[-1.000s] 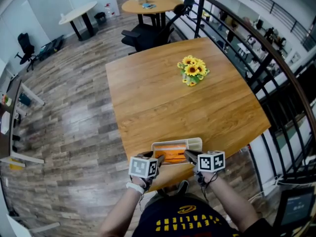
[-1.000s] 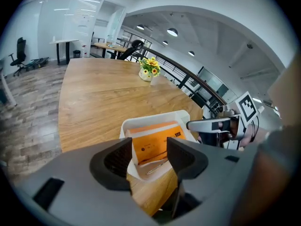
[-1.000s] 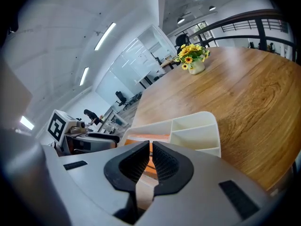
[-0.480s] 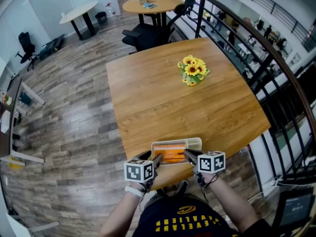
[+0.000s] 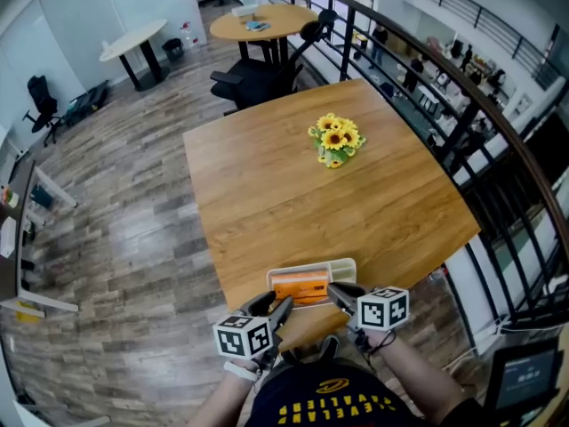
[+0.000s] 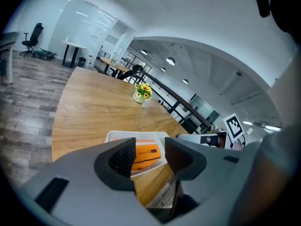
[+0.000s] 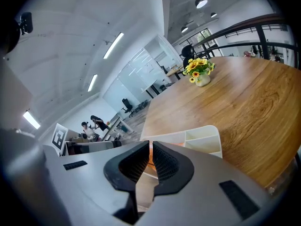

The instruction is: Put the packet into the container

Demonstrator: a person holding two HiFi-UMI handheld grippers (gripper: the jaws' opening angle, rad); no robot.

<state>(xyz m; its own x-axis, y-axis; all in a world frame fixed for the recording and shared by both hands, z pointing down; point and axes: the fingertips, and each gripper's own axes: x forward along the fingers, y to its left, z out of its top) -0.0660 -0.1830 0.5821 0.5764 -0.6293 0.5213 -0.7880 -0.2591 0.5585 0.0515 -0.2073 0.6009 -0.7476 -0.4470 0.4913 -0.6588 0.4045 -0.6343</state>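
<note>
The orange packet [image 5: 300,287] lies inside the white container [image 5: 345,265], which stands at the near edge of the wooden table. My left gripper [image 5: 283,306] hovers just short of the container's near left corner, open and empty. In the left gripper view the packet [image 6: 146,153] shows beyond the jaws of the left gripper [image 6: 148,157], inside the container [image 6: 117,134]. My right gripper [image 5: 333,290] sits at the container's near right side, shut on nothing. The right gripper view has the right gripper [image 7: 151,161] in front of the container [image 7: 204,140], whose small side compartments hold nothing.
A vase of yellow flowers [image 5: 332,140] stands at the table's far middle. The table edge [image 5: 302,323] runs right under both grippers. A black railing [image 5: 462,96] lines the right side. Chairs [image 5: 253,74] and round tables [image 5: 262,20] stand beyond the table.
My left gripper has drawn back from the container toward the person. The right gripper has pulled back slightly. The packet stays in the container.
</note>
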